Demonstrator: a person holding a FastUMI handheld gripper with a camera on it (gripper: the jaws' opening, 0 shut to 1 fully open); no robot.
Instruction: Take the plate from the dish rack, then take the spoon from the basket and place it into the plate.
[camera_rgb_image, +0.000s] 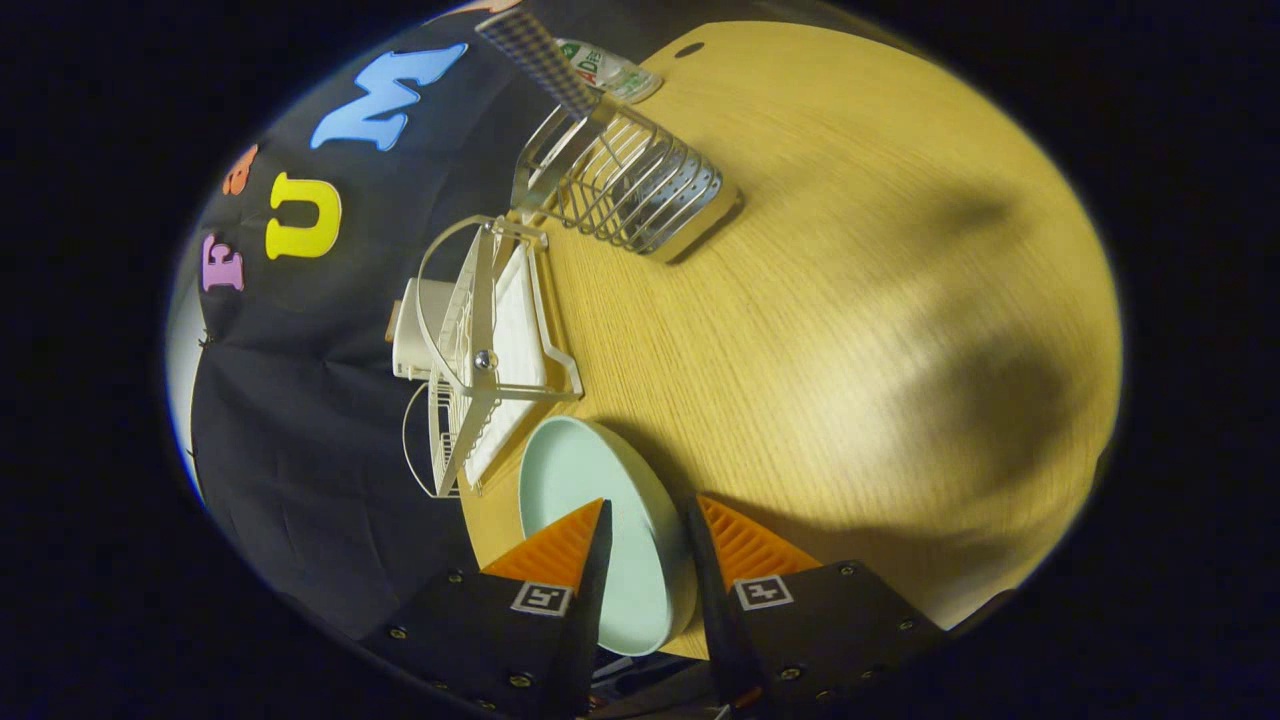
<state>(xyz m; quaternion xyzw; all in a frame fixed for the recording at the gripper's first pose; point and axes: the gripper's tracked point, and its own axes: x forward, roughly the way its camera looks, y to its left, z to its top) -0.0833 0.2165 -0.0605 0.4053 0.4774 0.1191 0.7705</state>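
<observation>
The plate (590, 500) sat edge-on, pinched by its rim between the gripper's (645, 520) fingers, clear of the dish rack (490, 350); any slackening risked it slipping onto the table (850, 300).

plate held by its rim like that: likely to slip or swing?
Probably some slip risk: the pale green plate looks smooth and glossy, and the gripper has only its rim between the fingers. It looks rigid, so no flexing. Held on edge by one side, it may pivot. Likely breakable if dropped on the wooden table.
</observation>
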